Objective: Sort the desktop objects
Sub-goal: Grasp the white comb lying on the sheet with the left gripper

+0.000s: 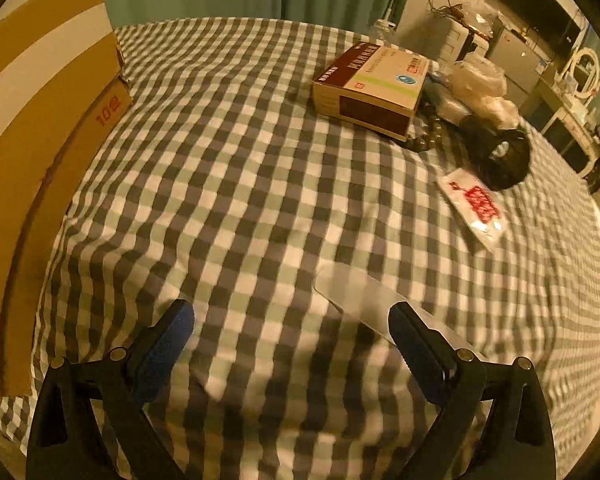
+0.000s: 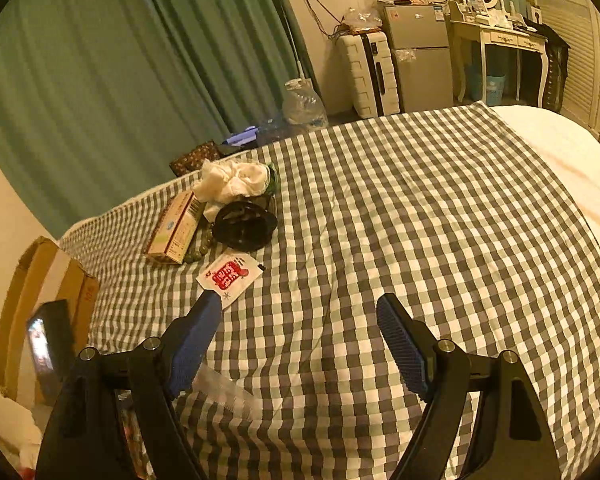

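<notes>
- Left gripper (image 1: pixel 291 320) spread wide above the checked cloth (image 1: pixel 240 200), nothing between the pads.
- Right gripper (image 2: pixel 300 312) likewise spread wide and empty, over bare cloth.
- Translucent flat strip (image 1: pixel 356 292), perhaps a ruler or plastic sleeve, lay on the cloth just ahead of the left gripper, its near end passing behind the right-side finger; blurred, so exact kind not told. Judged light, thin and slippery, hard to pinch flat off soft fabric; best taken across its narrow width near one end, with the cloth pressed down a little to get under the edge.
- White sachet with red print (image 2: pixel 230 276) lay beside the tip of the right gripper's left finger; touching or just apart could not be told. Judged light and limp, likely to crumple; best pinched at an edge.
- Boxed carton (image 1: pixel 370 84) lay farther off, a bead string (image 2: pixel 202 248) against it, a black round object (image 2: pixel 244 226) and a crumpled white bag (image 2: pixel 234 182) close by. Carton judged stiff and light, best gripped across its short sides.
- Cardboard box (image 1: pixel 40 140) stood at the left edge of the cloth, judged the likely place for sorted things.
- Sorting judged barely begun, with everything lying loose.
</notes>
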Available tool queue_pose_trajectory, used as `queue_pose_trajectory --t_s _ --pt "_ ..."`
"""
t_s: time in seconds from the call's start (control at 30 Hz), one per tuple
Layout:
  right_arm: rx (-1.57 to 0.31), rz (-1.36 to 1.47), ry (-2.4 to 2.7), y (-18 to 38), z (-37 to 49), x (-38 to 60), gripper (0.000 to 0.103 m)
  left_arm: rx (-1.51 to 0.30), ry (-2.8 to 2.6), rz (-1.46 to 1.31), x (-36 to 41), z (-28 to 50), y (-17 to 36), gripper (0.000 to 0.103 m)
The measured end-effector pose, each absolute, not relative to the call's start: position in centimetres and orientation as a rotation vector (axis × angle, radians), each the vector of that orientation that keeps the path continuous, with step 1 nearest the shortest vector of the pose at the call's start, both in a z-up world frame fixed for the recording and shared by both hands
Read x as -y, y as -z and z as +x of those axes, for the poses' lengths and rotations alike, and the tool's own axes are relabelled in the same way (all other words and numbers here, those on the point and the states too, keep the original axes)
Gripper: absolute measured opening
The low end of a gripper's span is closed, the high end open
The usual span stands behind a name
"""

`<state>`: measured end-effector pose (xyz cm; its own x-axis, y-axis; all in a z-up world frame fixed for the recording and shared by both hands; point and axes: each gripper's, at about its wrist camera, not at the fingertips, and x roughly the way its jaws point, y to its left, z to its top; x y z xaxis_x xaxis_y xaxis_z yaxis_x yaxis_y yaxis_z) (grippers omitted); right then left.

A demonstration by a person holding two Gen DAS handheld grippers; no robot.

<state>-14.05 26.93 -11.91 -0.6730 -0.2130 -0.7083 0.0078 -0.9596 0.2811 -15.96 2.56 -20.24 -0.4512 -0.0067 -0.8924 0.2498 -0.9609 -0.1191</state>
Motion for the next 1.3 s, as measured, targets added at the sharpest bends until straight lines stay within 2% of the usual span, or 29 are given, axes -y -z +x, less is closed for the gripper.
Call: queue_pose_trajectory --t_s 0.27,0.43,0.47,0.5,0.53,0.57,0.6,0.7,0.73,0.9,1.07,1.17,1.23,1.3 --pt "0.345 1.215 2.81 11.7 -13.9 -26.6 0.08 -0.453 2.575 1.639 -7.6 -14.6 20.0 0.1" --pt "0.285 1.19 2.827 11.4 -13.7 -26.1 0.08 -0.365 2.528 1.517 -10.0 -13.6 21.2 0.098" --pt "0.284 1.191 2.822 11.5 -13.8 -26.2 0.08 -0.334 2.541 1.503 -10.2 -13.5 21.3 0.089" --pt "0.284 1.195 2.818 11.5 -13.9 -26.2 0.08 -0.273 2.554 1.489 -10.5 -13.4 21.3 0.075" --pt "0.289 1.2 2.814 11.6 -14.0 -26.3 0.08 -0.237 2.567 1.479 -10.6 -13.3 21.2 0.068" --pt "0.297 1.205 2.81 11.8 -14.1 -26.4 0.08 -0.221 2.59 1.468 -10.5 -13.1 21.0 0.047" --pt "0.304 1.208 2.807 11.8 -14.1 -26.5 0.08 -0.236 2.618 1.467 -10.3 -12.8 20.7 0.033" --pt "0.324 1.219 2.803 12.0 -14.3 -26.6 0.08 -0.354 2.65 1.485 -9.0 -12.2 20.1 0.011" --pt "0.327 1.222 2.802 12.0 -14.3 -26.6 0.08 -0.396 2.673 1.491 -8.5 -12.1 19.8 0.009" --pt "0.329 1.209 2.808 11.8 -14.1 -26.7 0.08 -0.423 2.761 1.412 -5.7 -12.0 17.6 0.008" --pt "0.331 1.214 2.788 12.0 -14.2 -26.5 0.08 -0.296 2.728 1.389 -2.5 -14.4 16.2 0.008" --pt "0.366 1.219 2.74 12.4 -14.5 -26.3 0.08 -0.349 2.738 1.43 -2.3 -14.3 16.3 0.01" --pt "0.375 1.236 2.736 12.7 -14.7 -26.1 0.08 -0.37 2.738 1.482 -3.0 -14.5 16.9 0.022" --pt "0.38 1.243 2.737 12.8 -14.8 -26.2 0.08 -0.354 2.738 1.505 -4.1 -14.0 17.3 0.052"
